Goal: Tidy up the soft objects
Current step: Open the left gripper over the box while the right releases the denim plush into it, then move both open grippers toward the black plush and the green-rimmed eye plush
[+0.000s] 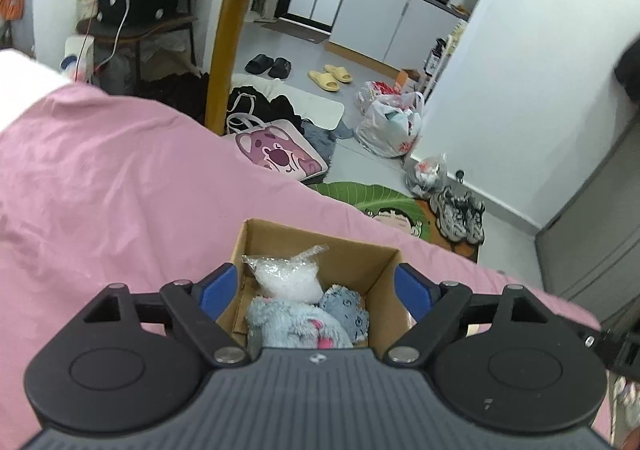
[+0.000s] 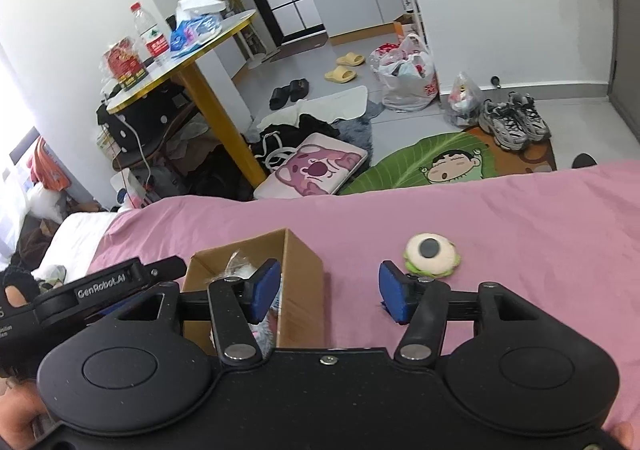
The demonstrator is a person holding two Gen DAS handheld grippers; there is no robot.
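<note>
- A pink bedsheet point(image 2: 440, 217) is seen spread over a bed in a cluttered room.
- A cardboard box point(image 1: 376, 262) is set on it, filled with a blue plush toy point(image 1: 288, 324) and what looks like a plastic bag point(image 1: 286, 276).
- The left gripper point(image 1: 316, 288) is held spread above the box.
- The right gripper point(image 2: 328, 290) is spread, empty; an eyeball toy point(image 2: 431, 256) lies just beyond its right finger.

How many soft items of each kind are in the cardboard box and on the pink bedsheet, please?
Fluffy light-blue plush toy in box: 1
Grey-blue plush piece in box: 1
Clear bubble-wrap bundle in box: 1
Round green one-eyed plush on sheet: 1
Total: 4
</note>
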